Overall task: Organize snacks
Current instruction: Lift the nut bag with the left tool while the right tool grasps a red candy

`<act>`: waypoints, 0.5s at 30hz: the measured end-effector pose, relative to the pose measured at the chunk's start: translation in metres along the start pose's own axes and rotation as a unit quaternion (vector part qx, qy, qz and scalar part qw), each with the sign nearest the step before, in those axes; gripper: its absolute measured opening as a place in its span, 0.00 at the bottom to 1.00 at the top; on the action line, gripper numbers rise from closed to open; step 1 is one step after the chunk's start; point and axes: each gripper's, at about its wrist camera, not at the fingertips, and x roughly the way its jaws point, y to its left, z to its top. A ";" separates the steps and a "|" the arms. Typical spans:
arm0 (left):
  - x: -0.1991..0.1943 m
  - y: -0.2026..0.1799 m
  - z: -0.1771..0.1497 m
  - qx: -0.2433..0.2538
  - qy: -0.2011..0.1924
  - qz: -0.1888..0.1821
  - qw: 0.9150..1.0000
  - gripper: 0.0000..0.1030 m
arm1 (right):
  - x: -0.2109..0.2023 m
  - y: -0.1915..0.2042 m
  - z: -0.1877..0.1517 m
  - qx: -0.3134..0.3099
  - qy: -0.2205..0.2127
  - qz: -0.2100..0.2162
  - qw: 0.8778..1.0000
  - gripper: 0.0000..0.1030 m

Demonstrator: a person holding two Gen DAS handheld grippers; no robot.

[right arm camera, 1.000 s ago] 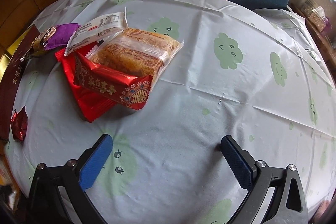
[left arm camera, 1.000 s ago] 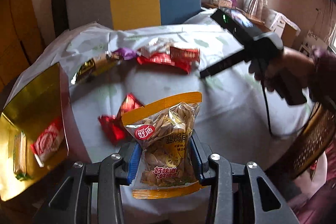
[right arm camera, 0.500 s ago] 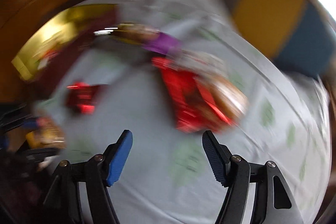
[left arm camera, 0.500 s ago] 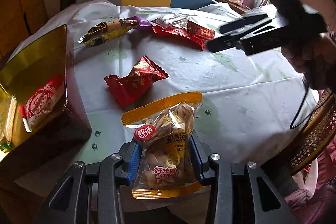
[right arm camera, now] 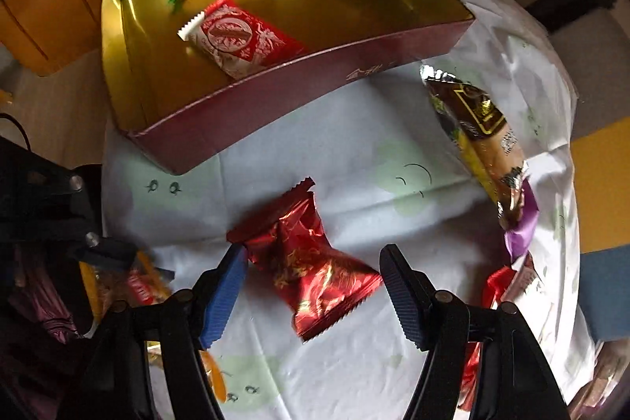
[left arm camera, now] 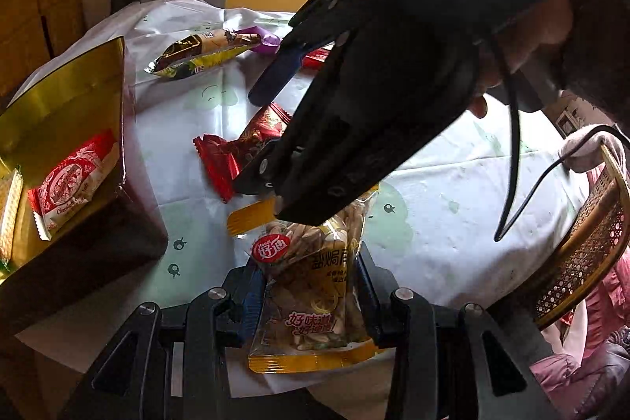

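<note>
Cloth-covered table (right arm camera: 354, 152) with gold-lined box (right arm camera: 299, 93), red packet (right arm camera: 311, 262), brown packet (right arm camera: 480, 128)

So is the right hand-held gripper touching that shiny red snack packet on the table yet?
Cannot tell. In the right wrist view the right hand-held gripper is open astride the red packet, its blue pad at the packet's edge, with no plain gap or contact.

The left wrist view looks low across the worktop (left arm camera: 433, 184) from its near edge, the right wrist view looks steeply down close above it, and both share the red candy wrapper (left arm camera: 232, 152) (right arm camera: 311, 258) and gold-lined box (left arm camera: 59, 97) (right arm camera: 275, 93).
</note>
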 end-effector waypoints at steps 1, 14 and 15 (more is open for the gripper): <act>0.000 0.000 0.000 -0.001 0.000 -0.001 1.000 0.41 | -0.001 -0.001 -0.002 0.003 -0.003 -0.001 1.000 0.56; 0.001 0.000 0.000 -0.006 0.002 0.004 1.000 0.42 | -0.029 -0.034 -0.098 0.198 -0.027 -0.045 0.979 0.49; 0.001 -0.001 0.000 -0.005 0.002 0.005 1.000 0.42 | -0.031 -0.038 -0.108 0.217 -0.029 -0.043 0.975 0.49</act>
